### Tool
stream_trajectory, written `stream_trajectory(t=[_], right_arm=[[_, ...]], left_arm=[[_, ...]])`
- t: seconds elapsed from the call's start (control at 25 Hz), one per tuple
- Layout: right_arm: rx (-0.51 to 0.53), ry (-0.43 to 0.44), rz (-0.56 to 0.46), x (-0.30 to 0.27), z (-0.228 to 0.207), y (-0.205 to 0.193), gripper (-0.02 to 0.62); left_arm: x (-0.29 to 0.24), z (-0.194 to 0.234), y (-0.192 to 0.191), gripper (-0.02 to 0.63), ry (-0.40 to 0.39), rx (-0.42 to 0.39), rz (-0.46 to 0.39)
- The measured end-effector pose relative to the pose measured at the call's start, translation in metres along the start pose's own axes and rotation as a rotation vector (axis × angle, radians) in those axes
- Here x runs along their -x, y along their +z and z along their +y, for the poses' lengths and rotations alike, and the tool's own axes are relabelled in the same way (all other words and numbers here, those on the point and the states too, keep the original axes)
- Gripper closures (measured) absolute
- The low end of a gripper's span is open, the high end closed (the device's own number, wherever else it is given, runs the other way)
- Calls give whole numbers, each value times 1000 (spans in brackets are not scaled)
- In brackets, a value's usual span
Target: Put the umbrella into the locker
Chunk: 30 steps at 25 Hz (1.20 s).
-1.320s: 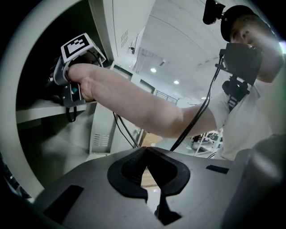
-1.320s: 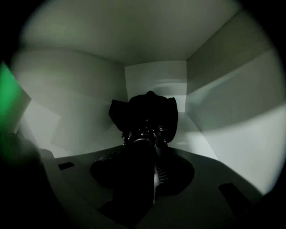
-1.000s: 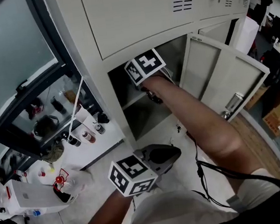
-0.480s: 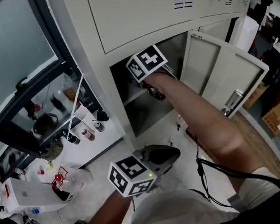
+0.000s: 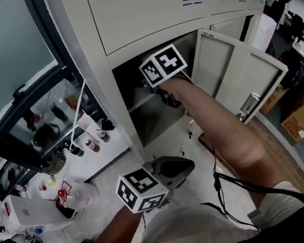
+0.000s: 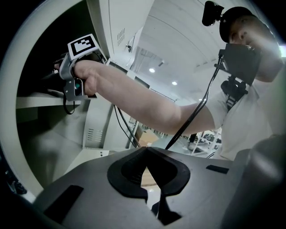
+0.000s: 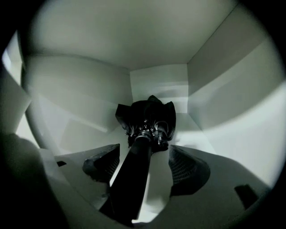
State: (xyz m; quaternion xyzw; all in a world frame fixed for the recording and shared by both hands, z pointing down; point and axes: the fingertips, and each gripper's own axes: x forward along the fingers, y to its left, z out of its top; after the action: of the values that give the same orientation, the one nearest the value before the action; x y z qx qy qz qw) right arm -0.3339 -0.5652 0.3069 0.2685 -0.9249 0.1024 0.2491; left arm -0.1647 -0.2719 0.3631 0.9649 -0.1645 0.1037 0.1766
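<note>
While the right tongs [image 7: 145,164] stand wide apart, having just been opening, the folded black umbrella [image 7: 147,117] lies on the shelf [image 7: 190,134] inside the locker [image 5: 140,16]. Its handle [image 7: 132,174] runs between the pads, and neither looks to press on it. The left tongs [image 6: 149,172] are closed together on nothing, low and well outside the locker.

I judge the umbrella to be light. Its handle looks stiff and straight, while the bunched cloth [image 7: 163,114] at the far end is soft and would squash or slide under a grip. The handle is the place to take hold, square across its sides. The small metal rib tips near the cloth could snag.

By count there is one umbrella, one shelf under it, one door [image 5: 235,81] standing open, and two tongs.
</note>
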Motion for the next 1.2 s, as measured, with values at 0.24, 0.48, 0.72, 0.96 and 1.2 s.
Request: stream_trajectory(t=[0.24,0.48,0.72,0.96,1.2], right_arm=[[1,22,-13,14,3,-8,307],[9,62,-35,35,14,-16,307],[19,86,-53,66,25,-35,307],[35,109,-74,105,40,-63,307],[46,136,-127,152,58,-100,308]], left_arm=[[-8,-3,-1,597,4,-2,9],[-18,-13,-3,597,9,9,4],[-27,-29,-7,597,37,16,-6],[-38,-55,-13,597,81,12,-17],[-54,-85,-17,597,126,12,-40]])
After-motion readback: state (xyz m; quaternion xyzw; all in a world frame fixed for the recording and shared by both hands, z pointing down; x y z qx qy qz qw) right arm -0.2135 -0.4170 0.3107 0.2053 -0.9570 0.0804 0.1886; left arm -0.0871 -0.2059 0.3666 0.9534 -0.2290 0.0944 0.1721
